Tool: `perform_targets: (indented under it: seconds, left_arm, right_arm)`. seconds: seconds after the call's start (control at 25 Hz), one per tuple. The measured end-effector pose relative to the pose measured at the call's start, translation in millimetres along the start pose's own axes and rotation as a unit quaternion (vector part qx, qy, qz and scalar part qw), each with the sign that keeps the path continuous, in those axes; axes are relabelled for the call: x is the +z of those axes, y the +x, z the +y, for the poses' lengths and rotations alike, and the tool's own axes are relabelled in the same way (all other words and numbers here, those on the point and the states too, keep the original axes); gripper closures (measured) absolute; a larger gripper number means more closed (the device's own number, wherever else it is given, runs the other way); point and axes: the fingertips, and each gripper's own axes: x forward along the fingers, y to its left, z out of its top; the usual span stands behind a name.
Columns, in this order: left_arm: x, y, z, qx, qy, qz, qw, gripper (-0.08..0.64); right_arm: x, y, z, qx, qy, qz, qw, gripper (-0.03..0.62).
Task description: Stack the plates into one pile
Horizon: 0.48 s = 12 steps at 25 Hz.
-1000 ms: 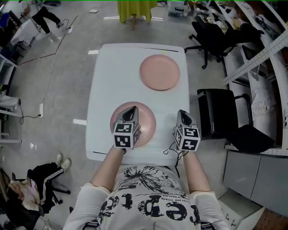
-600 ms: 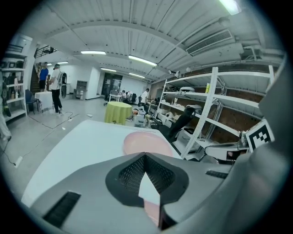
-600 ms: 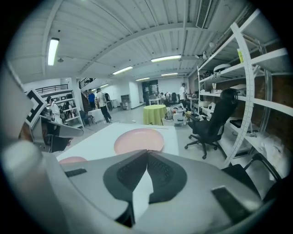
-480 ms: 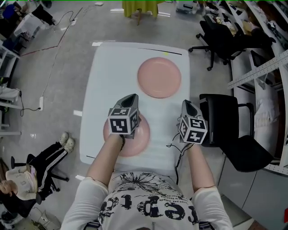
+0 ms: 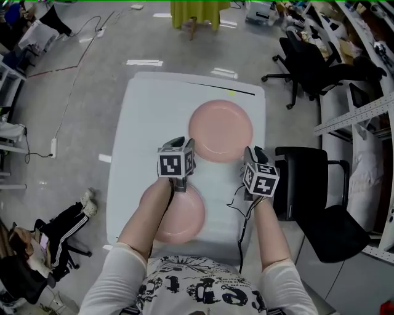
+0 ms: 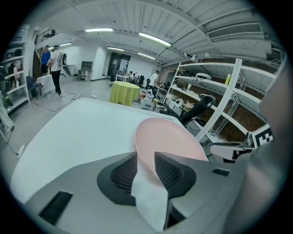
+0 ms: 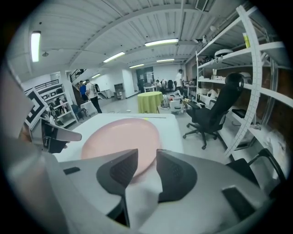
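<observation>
Two pink plates lie on the white table (image 5: 138,117): the far plate (image 5: 220,131) and the near plate (image 5: 184,216), partly under my left forearm. My left gripper (image 5: 180,142) is at the far plate's near-left rim and my right gripper (image 5: 251,150) at its near-right rim. The left gripper view has the far plate (image 6: 171,136) just past the left gripper (image 6: 145,157), its rim in line with the gap. The right gripper (image 7: 147,155) faces the plate (image 7: 120,139) likewise. Both pairs of jaws have just been opening and stand open, gripping nothing.
Black office chairs (image 5: 308,184) stand close to the table's right side, with shelving (image 7: 256,68) beyond. A yellow-green covered table (image 5: 196,12) is past the far end. A seated person's legs (image 5: 58,231) are on the floor at the left.
Both grippers have moved away from me up the table, from beside the near plate to the near rim of the far plate. The near plate lies behind them now.
</observation>
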Motion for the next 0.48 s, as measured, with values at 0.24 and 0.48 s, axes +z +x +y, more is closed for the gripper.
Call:
perform_targets:
  seconds: [0.24,0.48]
  left_arm:
    - [9.9,43.0,18.3,0.007,-0.011,0.017,0.9998,0.407]
    - [10.0,65.2,17.9,-0.010,-0.022,0.023,0.9995,0.474]
  right_arm:
    - [-0.2,45.7,-12.5,-0.017,0.013,0.023,1.000,0.448]
    - [-2.1,66.2,-20.5,-0.027,0.014,0.035,0.999,0.487]
